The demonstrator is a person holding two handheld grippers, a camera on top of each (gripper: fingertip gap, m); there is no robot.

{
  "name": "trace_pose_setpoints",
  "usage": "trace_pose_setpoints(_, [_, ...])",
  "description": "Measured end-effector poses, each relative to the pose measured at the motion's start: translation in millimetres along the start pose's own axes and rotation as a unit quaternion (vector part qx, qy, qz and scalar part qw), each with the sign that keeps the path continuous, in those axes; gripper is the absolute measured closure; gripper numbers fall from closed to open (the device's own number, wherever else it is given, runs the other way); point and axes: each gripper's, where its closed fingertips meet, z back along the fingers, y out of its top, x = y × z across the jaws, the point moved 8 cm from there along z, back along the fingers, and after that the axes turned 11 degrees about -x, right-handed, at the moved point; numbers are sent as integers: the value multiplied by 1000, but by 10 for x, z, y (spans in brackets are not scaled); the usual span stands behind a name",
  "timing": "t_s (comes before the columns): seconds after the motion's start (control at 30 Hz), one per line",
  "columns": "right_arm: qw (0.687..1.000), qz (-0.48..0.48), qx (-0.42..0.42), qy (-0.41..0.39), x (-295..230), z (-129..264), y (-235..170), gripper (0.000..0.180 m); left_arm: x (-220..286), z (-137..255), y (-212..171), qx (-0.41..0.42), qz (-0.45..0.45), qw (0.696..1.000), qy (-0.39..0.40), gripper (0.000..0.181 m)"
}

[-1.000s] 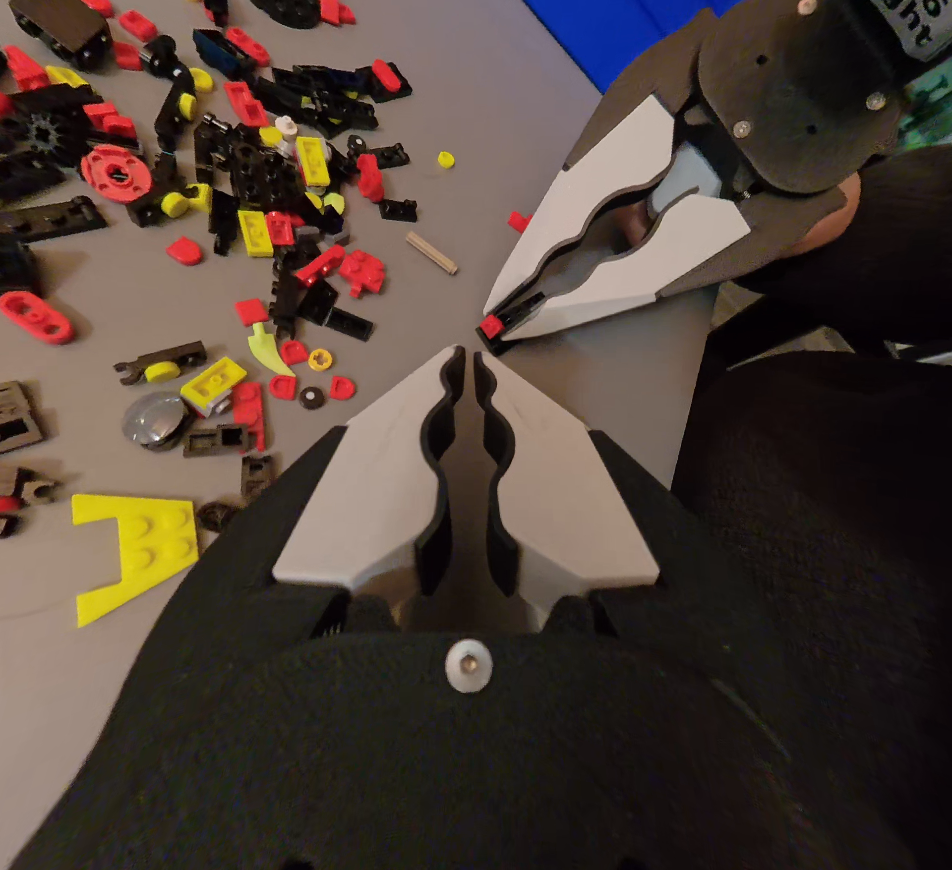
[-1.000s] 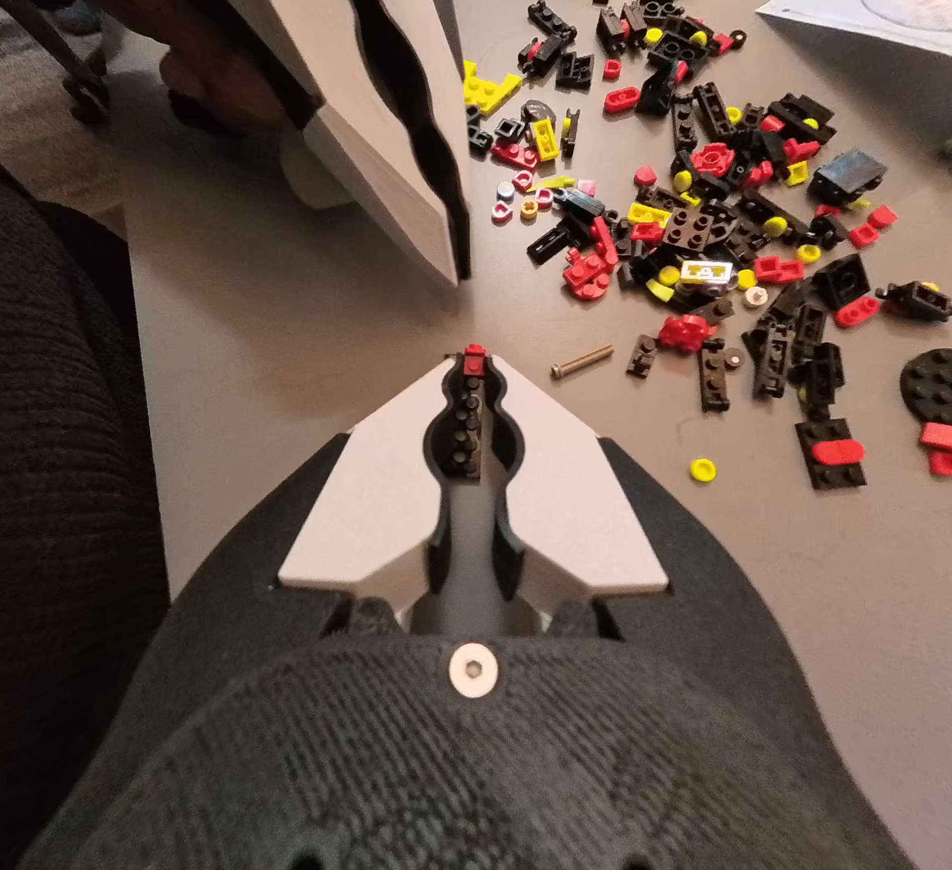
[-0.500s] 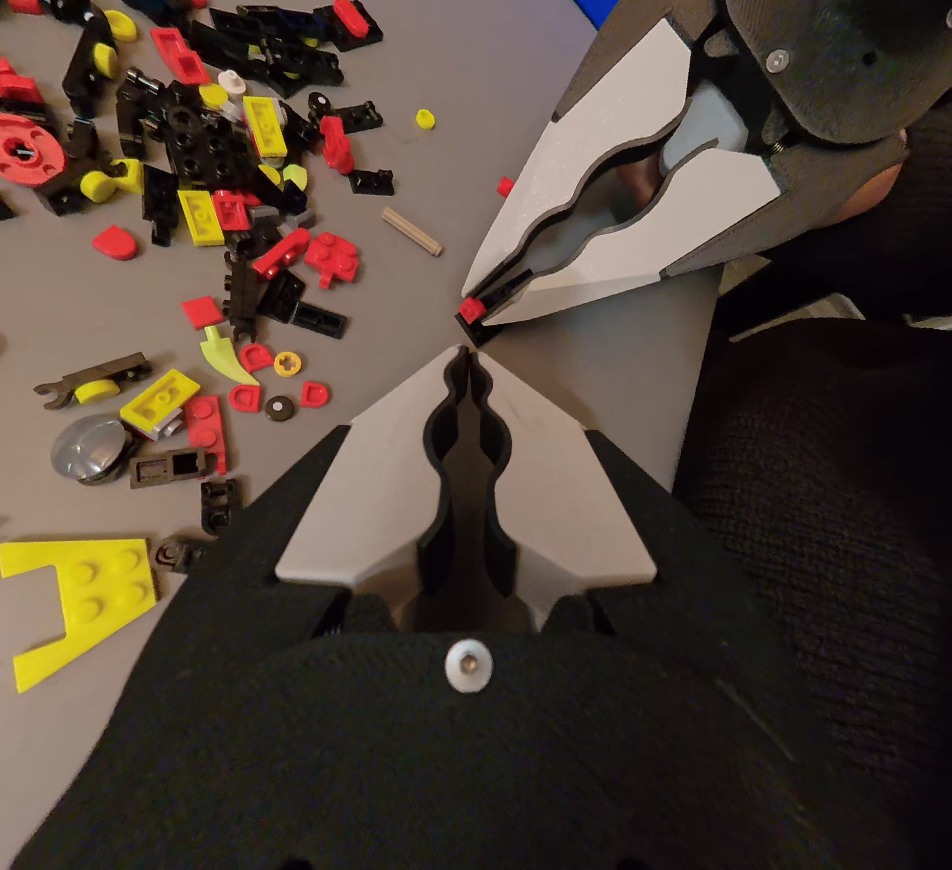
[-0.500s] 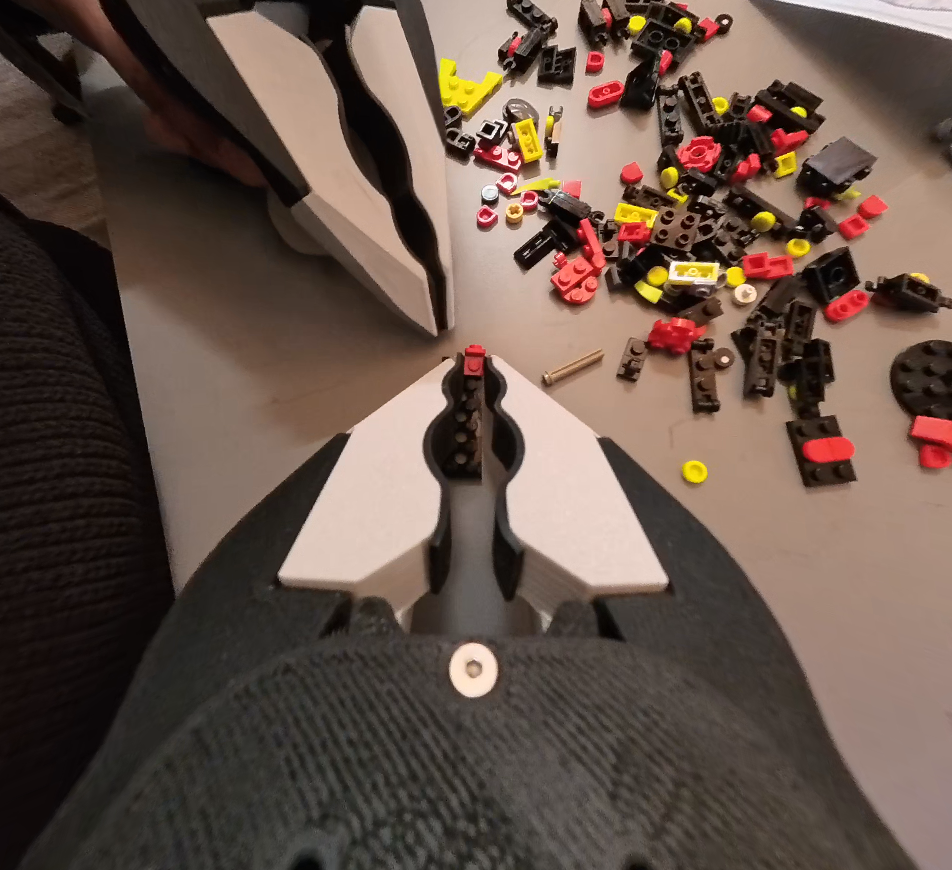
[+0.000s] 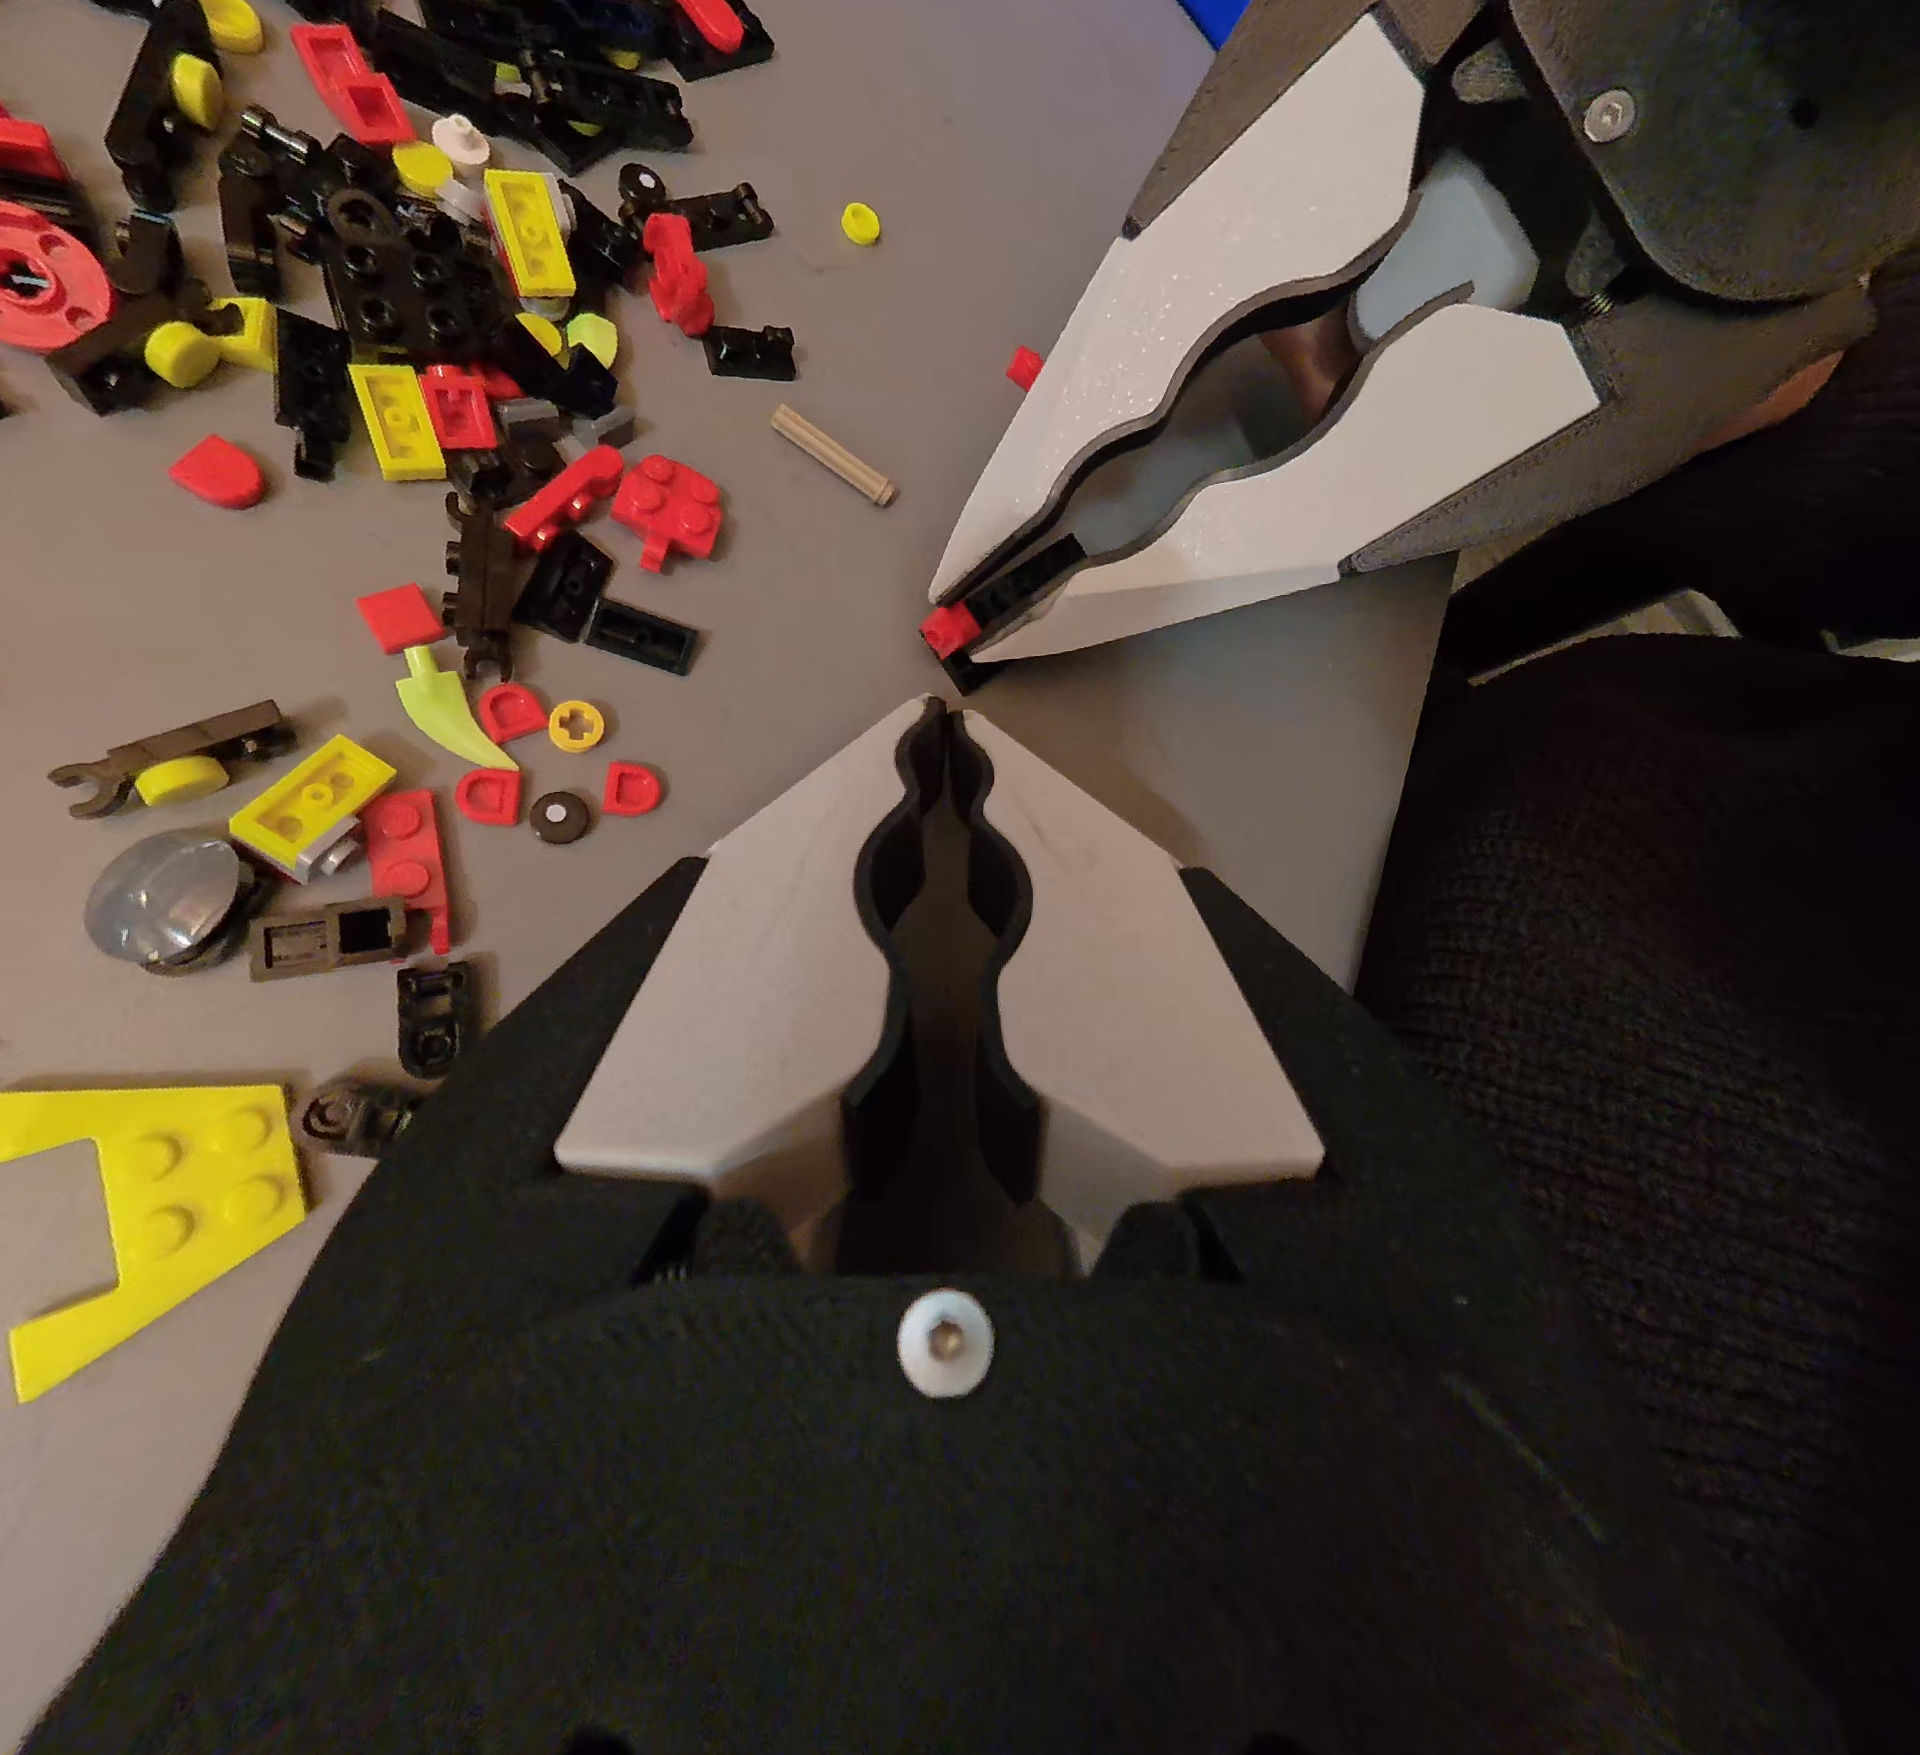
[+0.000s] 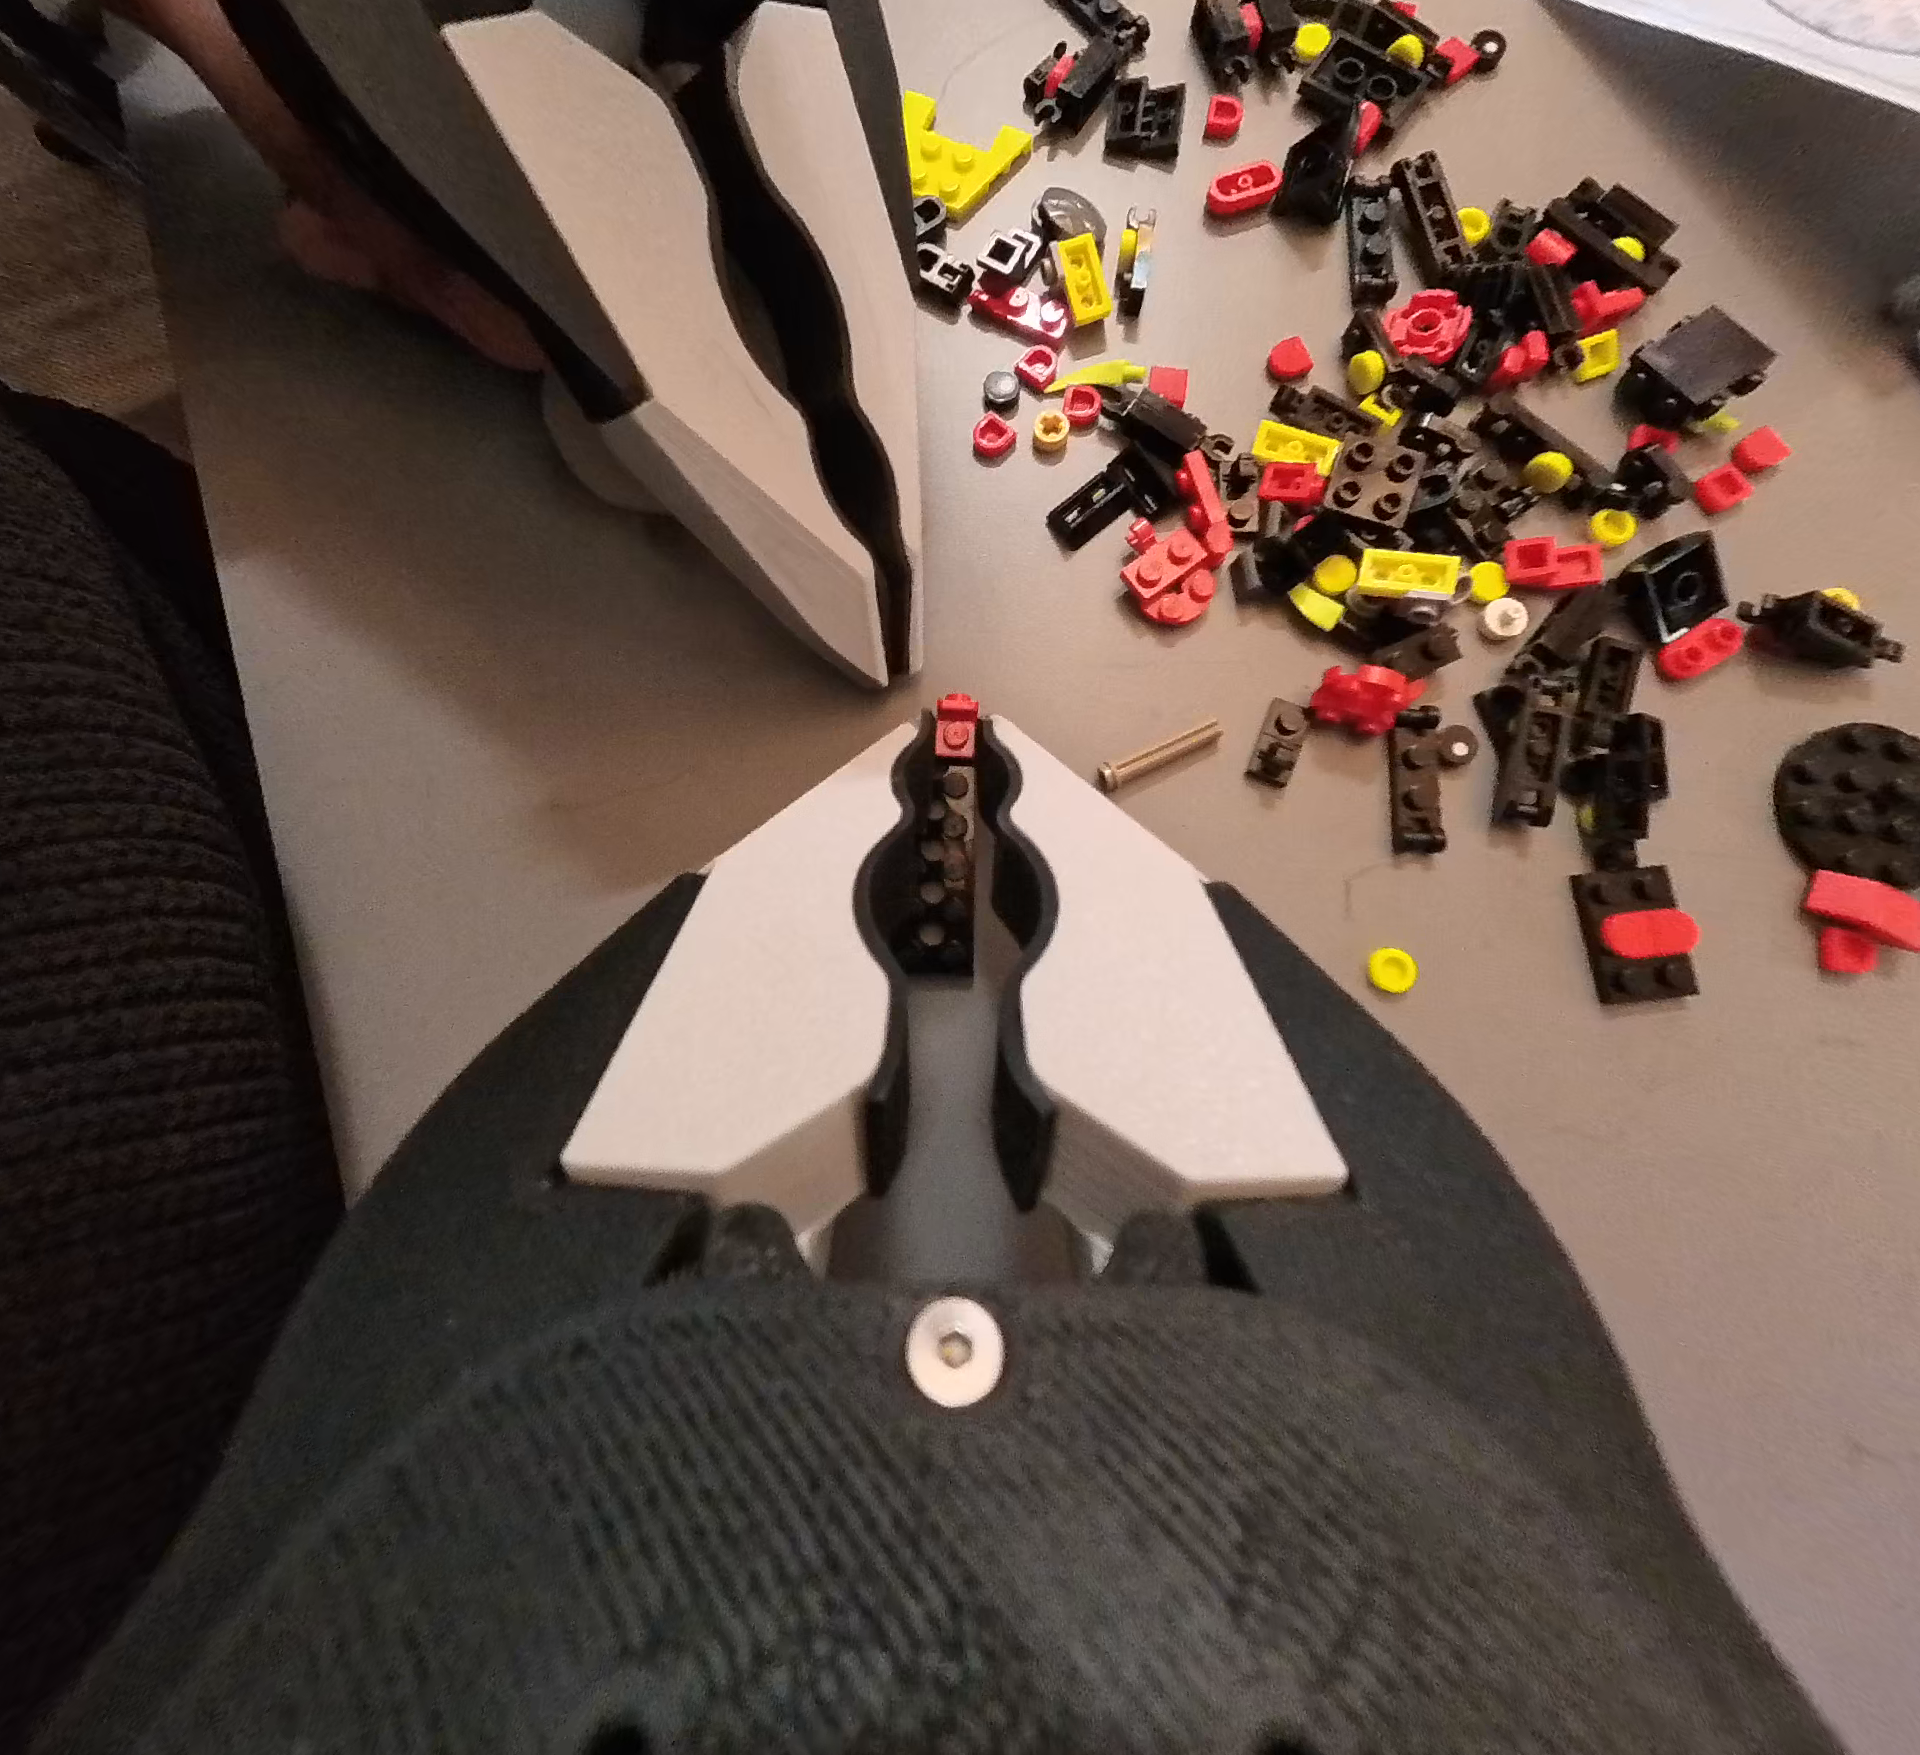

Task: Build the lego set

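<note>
The right gripper (image 6: 954, 729) clamps a black studded strip (image 6: 945, 858) (a small red piece (image 6: 954, 726) at its tip) above the grey tabletop (image 6: 623, 770). The left gripper (image 5: 940, 718) has its fingers closed on nothing, tips just beside that red piece, with loose bricks (image 5: 416, 303) scattered nearby.

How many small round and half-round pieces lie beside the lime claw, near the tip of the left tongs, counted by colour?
Red half-round tiles: 3
Yellow round plate: 1
Black round tile: 1
Total: 5
</note>
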Motion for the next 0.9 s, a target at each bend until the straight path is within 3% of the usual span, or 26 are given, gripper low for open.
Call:
trace_pose_setpoints(0.03, [1000,2,-1,-1,-4,1,0,174,-2,0,0,0,1,1000,0,181])
trace_pose_setpoints(0.9, [1000,-4,-4,18,24,-9,5,174,-3,-10,-7,-3,7,1000,-8,181])
